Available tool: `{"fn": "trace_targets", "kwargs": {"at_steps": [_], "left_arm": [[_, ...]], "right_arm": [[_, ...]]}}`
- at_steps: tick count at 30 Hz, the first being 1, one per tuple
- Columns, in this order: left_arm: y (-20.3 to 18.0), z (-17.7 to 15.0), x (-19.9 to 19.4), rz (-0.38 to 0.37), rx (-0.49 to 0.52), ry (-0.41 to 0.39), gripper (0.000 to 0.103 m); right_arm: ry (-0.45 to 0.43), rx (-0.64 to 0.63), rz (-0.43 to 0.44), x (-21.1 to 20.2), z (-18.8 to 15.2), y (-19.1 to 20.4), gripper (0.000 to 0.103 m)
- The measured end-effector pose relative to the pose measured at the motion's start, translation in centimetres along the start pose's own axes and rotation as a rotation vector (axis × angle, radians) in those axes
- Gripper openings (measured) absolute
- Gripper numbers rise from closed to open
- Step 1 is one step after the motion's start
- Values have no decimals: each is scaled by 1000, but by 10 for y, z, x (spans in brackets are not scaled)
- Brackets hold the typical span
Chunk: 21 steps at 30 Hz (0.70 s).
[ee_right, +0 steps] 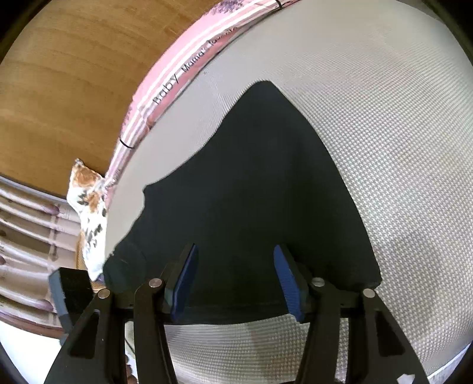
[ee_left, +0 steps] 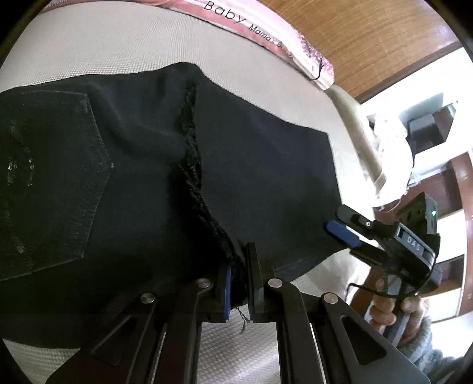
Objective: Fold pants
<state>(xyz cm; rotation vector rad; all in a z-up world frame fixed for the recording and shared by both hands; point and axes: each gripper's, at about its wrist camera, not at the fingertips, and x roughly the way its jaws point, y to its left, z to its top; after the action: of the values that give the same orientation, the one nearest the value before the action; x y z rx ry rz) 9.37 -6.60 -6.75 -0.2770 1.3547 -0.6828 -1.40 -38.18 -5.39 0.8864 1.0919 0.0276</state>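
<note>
Black pants [ee_left: 266,165] lie spread on a beige woven mattress [ee_left: 147,38], with a back pocket [ee_left: 50,183] at the left and a frayed seam running down the middle. My left gripper [ee_left: 238,283] is shut on the frayed edge of the cloth at the near side, and a loose thread hangs below the pads. My right gripper [ee_left: 340,221] reaches the pants' right corner, held by a person's hand [ee_left: 384,313]. In the right wrist view the right gripper [ee_right: 236,265] stands open, its blue pads [ee_right: 186,277] wide apart over the hem of the pants [ee_right: 251,192].
A pink striped blanket [ee_left: 266,26] with printed lettering lines the mattress's far edge against a wooden headboard [ee_left: 369,35]. A flower-patterned pillow [ee_right: 88,212] lies beyond the mattress [ee_right: 384,147] at the left. Shelving and furniture [ee_left: 428,124] stand beyond the mattress's right side.
</note>
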Motion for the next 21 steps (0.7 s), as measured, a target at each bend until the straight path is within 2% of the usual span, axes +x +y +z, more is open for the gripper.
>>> {"fn": "trace_targets", "kwargs": {"at_steps": [4,8,12,15,17,21], "left_arm": [[1,-3,8,29,2,17,10],[-9,-2,-1,85,54,6,18],[-17,1,-20,165,112,-67,20],[-24,9,-33,222,154,-162,21],[-31,13,-33,225,194,-195,22],[-49,29,-12,222,269,-194,23]], "right_arm": [[9,-34,-35,6,-2,6,50],[22,-50,-36,3,1,10,52],[-29,-147,-81,-7,15,24,52],[-75,-218,-141,-9,33,30,50],[-97,-253,-178,-7,45,32,47],[-107,-313,-239,5,68,35,42]]}}
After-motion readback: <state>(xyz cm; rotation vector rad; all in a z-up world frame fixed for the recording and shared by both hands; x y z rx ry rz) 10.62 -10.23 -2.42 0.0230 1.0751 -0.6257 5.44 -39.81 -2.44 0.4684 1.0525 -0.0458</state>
